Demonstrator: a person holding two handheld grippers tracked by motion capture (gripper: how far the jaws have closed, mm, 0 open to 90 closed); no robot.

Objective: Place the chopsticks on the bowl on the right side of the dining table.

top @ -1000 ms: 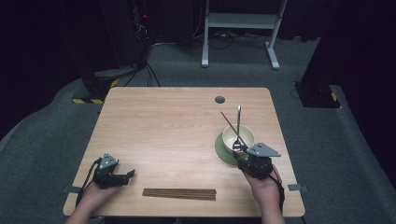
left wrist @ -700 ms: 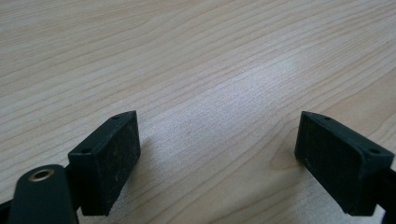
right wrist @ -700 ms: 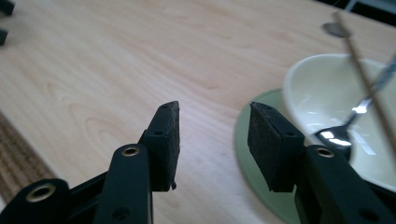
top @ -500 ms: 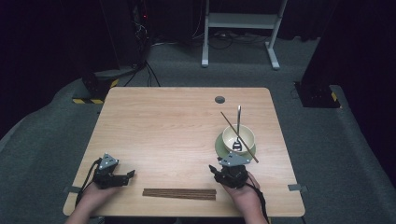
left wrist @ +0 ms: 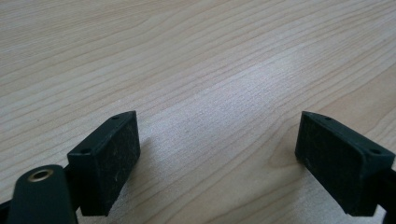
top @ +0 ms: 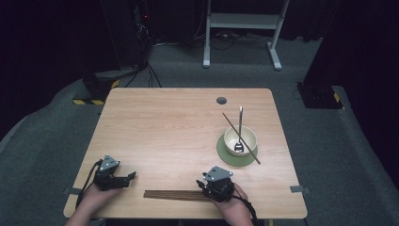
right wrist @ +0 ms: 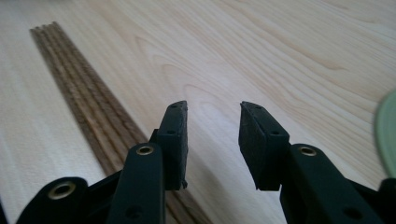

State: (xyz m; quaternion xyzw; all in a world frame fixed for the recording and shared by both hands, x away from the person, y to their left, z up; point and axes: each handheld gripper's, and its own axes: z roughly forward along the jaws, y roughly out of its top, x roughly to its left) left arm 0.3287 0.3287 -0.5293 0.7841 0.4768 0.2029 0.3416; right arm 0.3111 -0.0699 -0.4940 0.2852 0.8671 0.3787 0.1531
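Counter point(top: 179, 127): light wood top, rounded corners, with a small dark round hole point(top: 221, 100) near the far edge.

Bowl point(top: 240, 141): pale, standing on a green round mat point(top: 225, 153) at the right side of the counter. A metal spoon point(top: 240, 127) rests in it with the handle pointing away from the person. A single dark chopstick point(top: 254, 157) lies slanted across the rim, from far left to near right.

Bundle of chopsticks point(top: 171, 194): dark brown wood, laid flat and parallel along the near edge of the counter, between the two hands. In the right gripper view the sticks point(right wrist: 86, 102) run side by side, touching one another, and pass under the left jaw.

Left claw point(top: 128, 176): held in the person's left hand point(top: 96, 195) at the near left corner, low over bare wood, well apart from the bundle. In the left gripper view the left claw point(left wrist: 217, 154) has its jaws spread wide, with nothing between them.

Right claw point(top: 201, 182): held in the person's right hand point(top: 233, 207), at the right end of the bundle. In the right gripper view the right claw point(right wrist: 213, 140) has its jaws set narrow with a small gap, gripping nothing; bare wood shows between the pads. The green mat's edge point(right wrist: 386, 135) is at the right border.
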